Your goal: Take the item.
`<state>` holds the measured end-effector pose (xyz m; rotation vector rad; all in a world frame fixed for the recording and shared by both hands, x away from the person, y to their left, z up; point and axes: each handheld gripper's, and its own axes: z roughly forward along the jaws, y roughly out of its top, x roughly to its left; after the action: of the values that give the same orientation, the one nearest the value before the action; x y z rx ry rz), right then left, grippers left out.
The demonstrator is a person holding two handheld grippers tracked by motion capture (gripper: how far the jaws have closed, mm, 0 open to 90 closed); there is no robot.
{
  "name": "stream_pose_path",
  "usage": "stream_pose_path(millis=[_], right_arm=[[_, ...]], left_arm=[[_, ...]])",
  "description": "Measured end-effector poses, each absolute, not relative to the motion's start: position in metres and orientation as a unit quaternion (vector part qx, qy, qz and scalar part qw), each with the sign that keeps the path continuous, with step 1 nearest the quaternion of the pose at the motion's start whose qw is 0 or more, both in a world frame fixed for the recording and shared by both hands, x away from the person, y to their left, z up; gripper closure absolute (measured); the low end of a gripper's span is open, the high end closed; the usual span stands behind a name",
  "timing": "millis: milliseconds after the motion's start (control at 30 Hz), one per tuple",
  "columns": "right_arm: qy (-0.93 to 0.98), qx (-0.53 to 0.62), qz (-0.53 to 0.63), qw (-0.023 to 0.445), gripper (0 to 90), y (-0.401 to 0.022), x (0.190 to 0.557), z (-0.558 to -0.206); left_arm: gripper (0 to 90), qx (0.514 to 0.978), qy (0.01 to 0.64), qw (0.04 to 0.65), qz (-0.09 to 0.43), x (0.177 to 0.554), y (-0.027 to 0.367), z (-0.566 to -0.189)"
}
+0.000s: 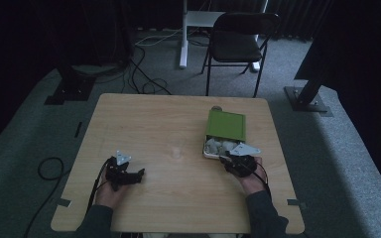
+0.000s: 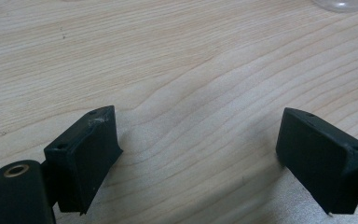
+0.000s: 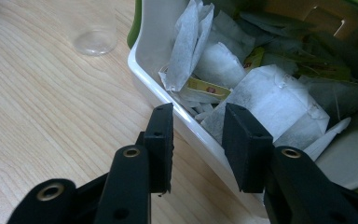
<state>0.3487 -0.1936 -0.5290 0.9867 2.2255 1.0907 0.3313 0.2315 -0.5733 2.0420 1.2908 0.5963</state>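
White tea bags are heaped in a green-lidded box at three o'clock on the tabletop. The right tongs straddle its rim, partly closed on nothing; the box may be dragged. The left tongs rest released.

tea bags in box, table's right

The high view is dim and murky, its surroundings near black; both gripper views are brighter, soft-shadowed, slightly blurred.
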Motion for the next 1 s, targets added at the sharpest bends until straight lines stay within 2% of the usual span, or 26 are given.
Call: stream_pose_path(millis=[1000], right_arm=[[0.823, 0.337, 0.406, 0.212, 69.0, -0.196, 0.32, -0.531]], left_arm=[[13.8, 0.777, 0.492, 0.321, 0.227, 0.331, 0.231, -0.573]])
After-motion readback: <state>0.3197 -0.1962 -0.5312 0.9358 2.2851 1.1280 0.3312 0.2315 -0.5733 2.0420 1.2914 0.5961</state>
